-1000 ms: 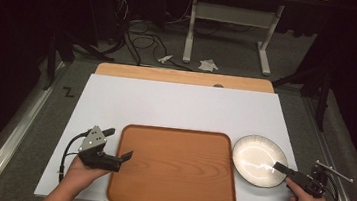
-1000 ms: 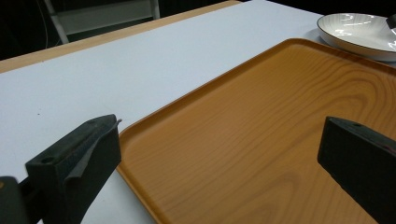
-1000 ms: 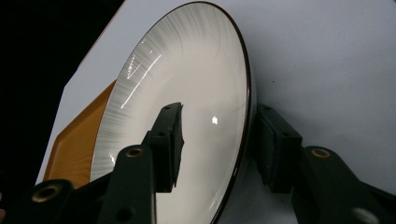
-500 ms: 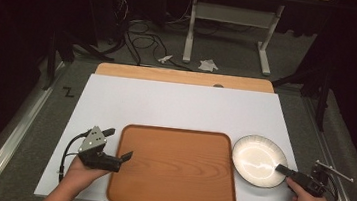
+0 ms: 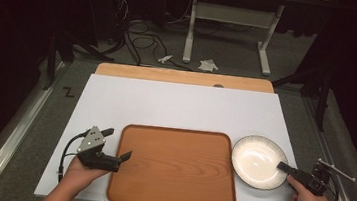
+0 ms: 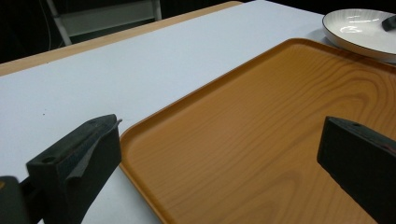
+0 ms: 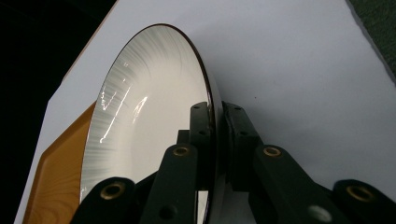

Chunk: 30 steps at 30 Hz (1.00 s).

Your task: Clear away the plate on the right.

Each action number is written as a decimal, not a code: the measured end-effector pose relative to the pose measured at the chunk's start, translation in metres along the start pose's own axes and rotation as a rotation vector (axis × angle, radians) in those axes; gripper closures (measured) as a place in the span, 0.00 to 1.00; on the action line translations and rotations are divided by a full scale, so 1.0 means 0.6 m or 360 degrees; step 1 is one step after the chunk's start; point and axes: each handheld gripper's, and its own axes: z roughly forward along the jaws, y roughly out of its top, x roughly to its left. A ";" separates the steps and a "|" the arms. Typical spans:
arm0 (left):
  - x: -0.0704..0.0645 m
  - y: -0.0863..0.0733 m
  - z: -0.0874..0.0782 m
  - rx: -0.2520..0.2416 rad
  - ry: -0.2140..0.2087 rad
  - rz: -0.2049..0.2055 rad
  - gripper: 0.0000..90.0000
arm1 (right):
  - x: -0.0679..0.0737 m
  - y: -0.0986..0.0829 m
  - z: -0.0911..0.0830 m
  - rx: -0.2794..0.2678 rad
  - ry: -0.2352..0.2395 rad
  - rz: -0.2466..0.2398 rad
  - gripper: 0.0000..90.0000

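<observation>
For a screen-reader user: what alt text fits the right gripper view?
The right gripper has its black jaws shut on the rim of a white plate, seen edge-on over a white table. A wooden tray lies beyond the plate.

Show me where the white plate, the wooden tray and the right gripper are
white plate (image 5: 255, 160), high view, on its glossy inner surface.
wooden tray (image 5: 174, 168), high view, on the bare middle of its floor.
right gripper (image 7: 216, 122), right gripper view, between its fingertips, clamped on the plate's rim.
</observation>
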 end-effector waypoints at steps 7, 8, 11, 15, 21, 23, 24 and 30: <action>0.000 0.000 -0.001 -0.0004 0.0005 -0.0005 0.01 | 0.007 0.003 -0.012 -0.0053 -0.0016 -0.0067 0.94; -0.001 0.000 -0.001 -0.0005 0.0006 -0.0005 0.01 | 0.007 0.004 -0.015 -0.0060 -0.0010 -0.0068 0.94; -0.001 0.000 -0.001 -0.0014 0.0007 -0.0005 0.01 | 0.006 0.005 -0.020 -0.0098 0.0014 -0.0057 0.94; 0.000 0.000 -0.001 -0.0017 0.0013 -0.0008 0.01 | 0.007 0.006 -0.029 -0.0127 0.0052 -0.0051 0.94; -0.001 0.001 -0.002 -0.0027 0.0031 0.0004 0.01 | 0.008 0.007 -0.033 -0.0147 0.0047 -0.0057 0.94; 0.000 0.001 -0.001 -0.0031 0.0036 0.0002 0.00 | 0.009 0.007 -0.034 -0.0150 0.0050 -0.0062 0.94; 0.000 0.000 -0.001 -0.0032 0.0041 0.0002 0.00 | 0.010 0.008 -0.033 -0.0152 0.0052 -0.0065 0.94; 0.001 0.001 -0.004 -0.0051 0.0058 -0.0001 0.00 | 0.020 0.011 -0.035 -0.0172 0.0085 -0.0084 0.94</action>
